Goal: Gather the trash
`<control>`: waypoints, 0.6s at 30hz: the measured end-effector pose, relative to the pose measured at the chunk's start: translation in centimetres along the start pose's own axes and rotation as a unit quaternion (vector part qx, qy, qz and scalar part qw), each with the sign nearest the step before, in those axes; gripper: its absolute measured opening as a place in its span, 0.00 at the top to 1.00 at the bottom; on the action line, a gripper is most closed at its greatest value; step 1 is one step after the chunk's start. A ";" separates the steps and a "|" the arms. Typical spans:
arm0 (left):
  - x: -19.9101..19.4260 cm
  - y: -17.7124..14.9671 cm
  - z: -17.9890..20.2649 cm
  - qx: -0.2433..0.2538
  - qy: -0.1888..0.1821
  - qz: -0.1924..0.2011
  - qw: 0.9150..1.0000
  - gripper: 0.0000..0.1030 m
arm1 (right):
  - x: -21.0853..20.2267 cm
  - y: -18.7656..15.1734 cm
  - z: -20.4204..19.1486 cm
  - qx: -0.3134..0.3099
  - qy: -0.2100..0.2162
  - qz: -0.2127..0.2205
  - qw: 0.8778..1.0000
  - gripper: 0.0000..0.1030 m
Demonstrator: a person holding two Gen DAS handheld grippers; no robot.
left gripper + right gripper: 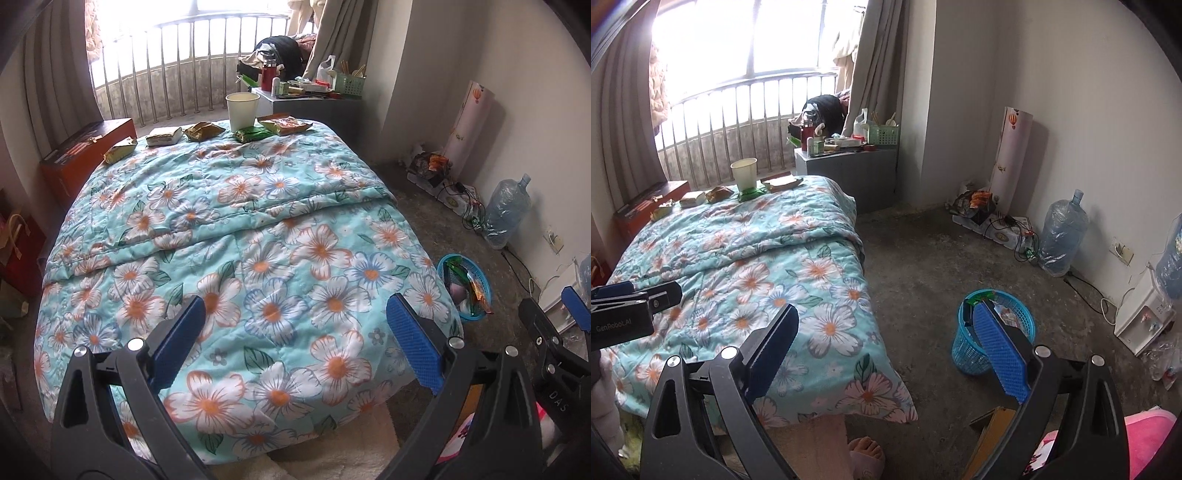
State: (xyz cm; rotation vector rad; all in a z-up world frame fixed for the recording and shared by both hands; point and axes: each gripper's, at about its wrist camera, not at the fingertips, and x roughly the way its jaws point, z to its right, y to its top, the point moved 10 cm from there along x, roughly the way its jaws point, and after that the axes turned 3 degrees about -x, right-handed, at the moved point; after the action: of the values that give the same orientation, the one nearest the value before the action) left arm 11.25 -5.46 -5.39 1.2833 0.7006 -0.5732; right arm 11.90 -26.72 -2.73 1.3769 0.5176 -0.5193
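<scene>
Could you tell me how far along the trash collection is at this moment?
Some wrappers already lie in the blue basket on the floor. Nothing is in hand: the left gripper and right gripper are both open and empty. Left on the bed: the paper cup and several snack packets at its far end.

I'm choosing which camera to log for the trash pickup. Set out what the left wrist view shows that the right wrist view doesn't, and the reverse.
Left wrist only: red gift bags on the floor left of the bed.

Right wrist only: the white water dispenser by the wall, a slippered foot, and the blue trash basket's outer wall.

Both: the floral quilt, paper cup, snack wrappers, blue water jug, and both grippers open, left gripper, right gripper.
</scene>
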 end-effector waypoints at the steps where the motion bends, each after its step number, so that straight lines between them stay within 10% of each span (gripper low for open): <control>1: 0.0 -0.1 0.2 0.003 0.003 -0.001 1.000 0.08 | 0.2 -0.5 0.1 -0.003 -0.001 -0.012 1.000 0.10; 18: 0.6 -2.2 -0.5 0.042 0.049 -0.020 0.998 0.08 | 1.3 -5.6 -0.8 -0.027 0.006 -0.091 0.995 0.10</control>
State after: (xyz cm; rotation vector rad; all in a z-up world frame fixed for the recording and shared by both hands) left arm 9.95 -5.37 -7.33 1.3849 0.7921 -0.5805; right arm 9.37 -26.63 -7.97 1.2882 0.6670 -0.6398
